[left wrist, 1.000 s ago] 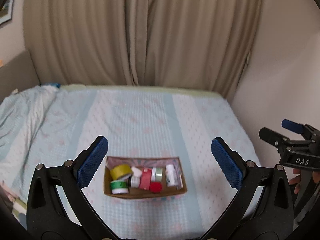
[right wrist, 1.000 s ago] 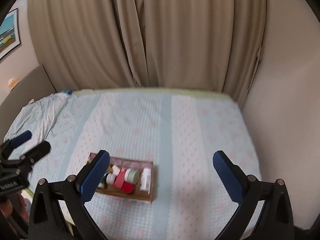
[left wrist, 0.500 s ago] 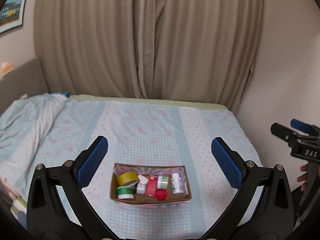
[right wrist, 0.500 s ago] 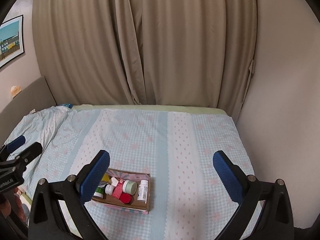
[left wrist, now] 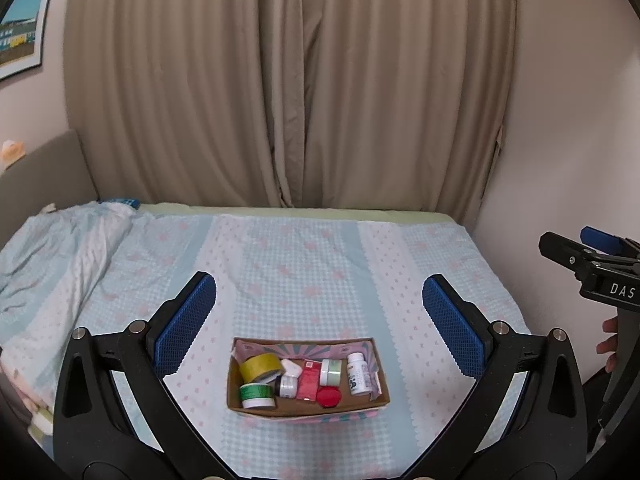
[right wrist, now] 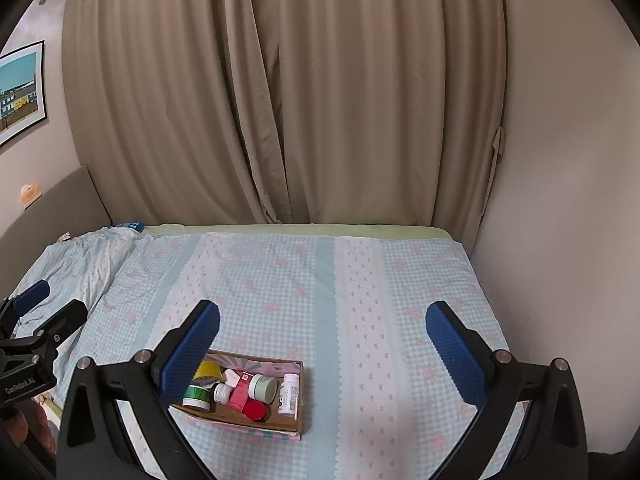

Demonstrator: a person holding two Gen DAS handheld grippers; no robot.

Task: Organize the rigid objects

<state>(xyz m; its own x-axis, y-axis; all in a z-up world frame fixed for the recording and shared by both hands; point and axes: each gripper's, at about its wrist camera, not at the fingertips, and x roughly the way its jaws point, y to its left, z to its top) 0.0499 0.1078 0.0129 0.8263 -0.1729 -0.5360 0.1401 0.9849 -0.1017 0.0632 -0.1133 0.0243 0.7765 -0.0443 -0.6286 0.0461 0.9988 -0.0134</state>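
Observation:
A shallow cardboard box (left wrist: 304, 410) (right wrist: 260, 426) lies on the bed near its front edge. Inside it are a yellow tape roll (left wrist: 260, 366), a green-and-white jar (left wrist: 257, 395), a small white bottle (left wrist: 289, 386), a red carton (left wrist: 309, 379), a red cap (left wrist: 329, 396), a pale green jar (left wrist: 331, 372) and a white pill bottle (left wrist: 358, 373) (right wrist: 289, 394). My left gripper (left wrist: 320, 326) hangs open above and before the box, holding nothing. My right gripper (right wrist: 322, 346) is open too, to the box's right, also empty.
The bed wears a light blue and pink checked sheet (left wrist: 304, 264), with a rumpled blanket (left wrist: 60, 256) at the left. Beige curtains (left wrist: 288, 92) hang behind, a wall (right wrist: 560, 200) stands right and a padded headboard (right wrist: 60, 204) left. A hand (left wrist: 608, 340) holds the right gripper.
Both grippers have drawn back and tilted up, so more of the curtain and walls shows and the box sits lower in view. The box's contents have not moved.

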